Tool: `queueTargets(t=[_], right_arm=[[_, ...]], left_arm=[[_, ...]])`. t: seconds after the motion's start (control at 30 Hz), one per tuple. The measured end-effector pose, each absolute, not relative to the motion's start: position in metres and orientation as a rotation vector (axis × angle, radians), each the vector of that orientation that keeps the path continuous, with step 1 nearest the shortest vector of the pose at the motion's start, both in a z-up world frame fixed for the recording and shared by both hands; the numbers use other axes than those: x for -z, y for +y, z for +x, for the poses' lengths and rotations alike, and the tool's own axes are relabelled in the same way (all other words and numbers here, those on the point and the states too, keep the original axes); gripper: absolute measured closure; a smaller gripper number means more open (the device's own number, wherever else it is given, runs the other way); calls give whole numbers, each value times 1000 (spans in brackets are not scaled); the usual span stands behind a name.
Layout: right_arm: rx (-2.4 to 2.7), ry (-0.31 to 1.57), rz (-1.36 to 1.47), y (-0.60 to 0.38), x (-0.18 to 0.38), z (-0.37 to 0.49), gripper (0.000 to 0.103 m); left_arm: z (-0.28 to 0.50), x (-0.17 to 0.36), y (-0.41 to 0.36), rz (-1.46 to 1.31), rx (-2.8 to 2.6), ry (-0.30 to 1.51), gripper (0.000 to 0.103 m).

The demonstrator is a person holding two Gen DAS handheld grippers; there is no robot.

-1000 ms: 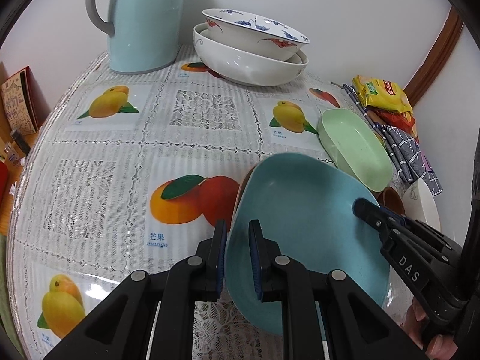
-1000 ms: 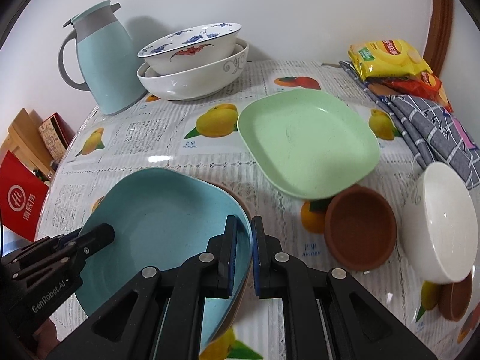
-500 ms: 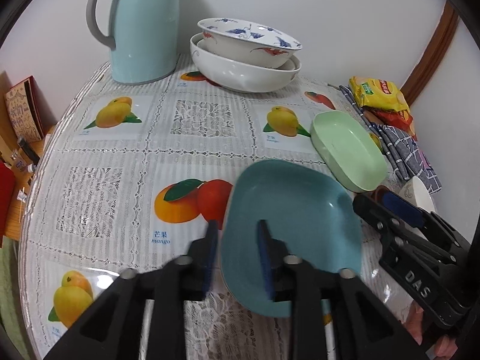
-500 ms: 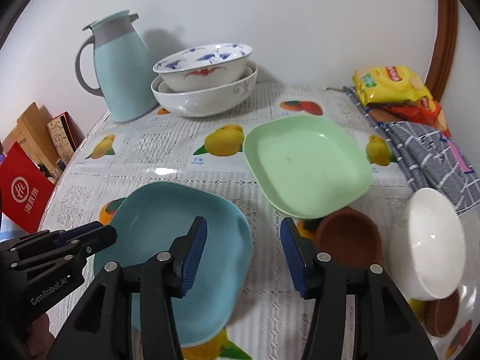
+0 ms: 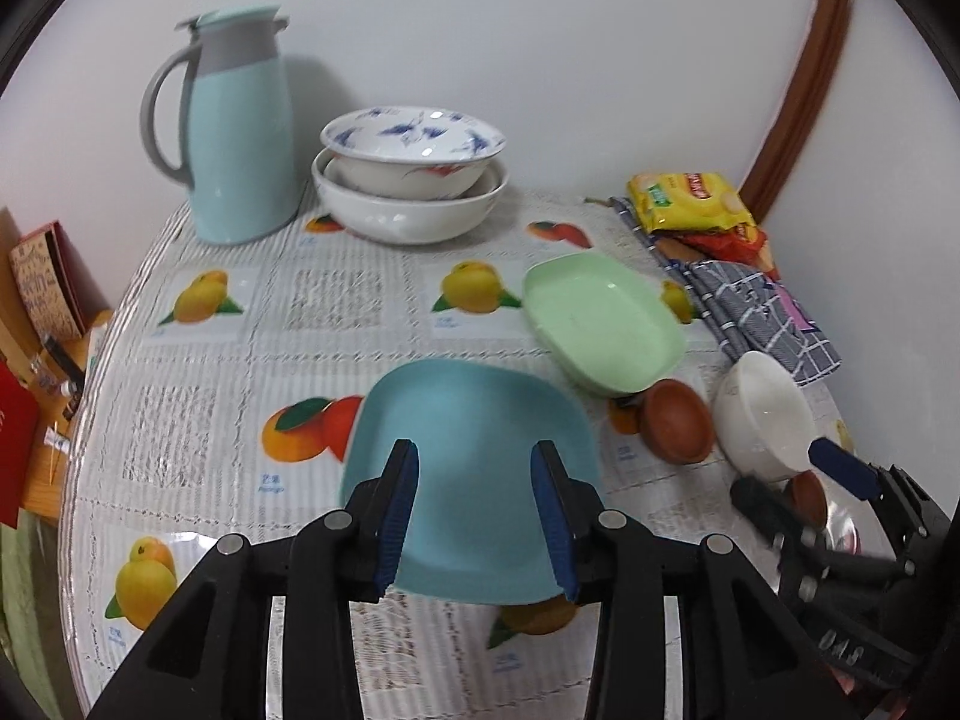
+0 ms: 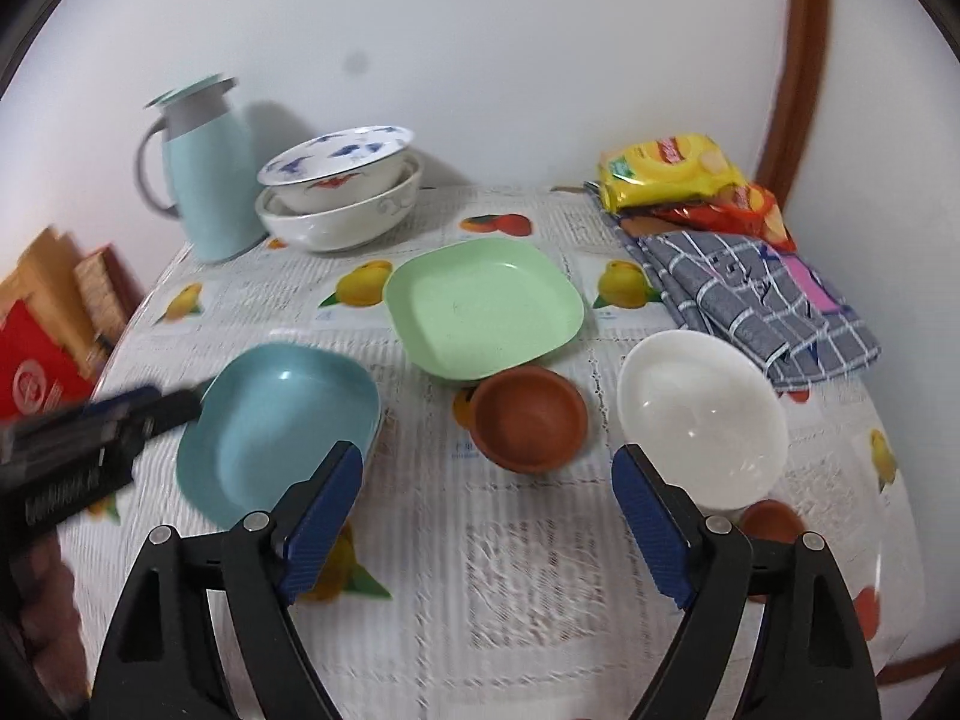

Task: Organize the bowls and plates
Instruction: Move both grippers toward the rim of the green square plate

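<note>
Green plate (image 6: 483,309) lies flat on the bench (image 6: 528,552), ahead of the right claw (image 6: 486,516), nearer it than the left claw (image 5: 474,516); both claws, just opened, hold nothing.

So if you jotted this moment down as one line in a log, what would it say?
left gripper: open, just widened, empty | right gripper: open, just widened, empty | blue plate: released, flat on table | green plate: untouched
</note>
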State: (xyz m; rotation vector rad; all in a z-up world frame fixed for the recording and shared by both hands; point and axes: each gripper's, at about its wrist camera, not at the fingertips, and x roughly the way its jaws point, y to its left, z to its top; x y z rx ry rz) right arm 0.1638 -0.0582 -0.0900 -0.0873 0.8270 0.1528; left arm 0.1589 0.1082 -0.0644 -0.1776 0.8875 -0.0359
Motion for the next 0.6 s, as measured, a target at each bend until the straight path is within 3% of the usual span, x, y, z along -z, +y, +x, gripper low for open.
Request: queueTargets(t=[0.3, 0.6], right_arm=[[-190, 799, -13, -102, 76, 147, 18], [-160, 802, 88, -136, 61, 183, 18]], left_arm=[[164, 40, 75, -132, 71, 859, 66], [188, 40, 65, -112, 43, 894, 66]])
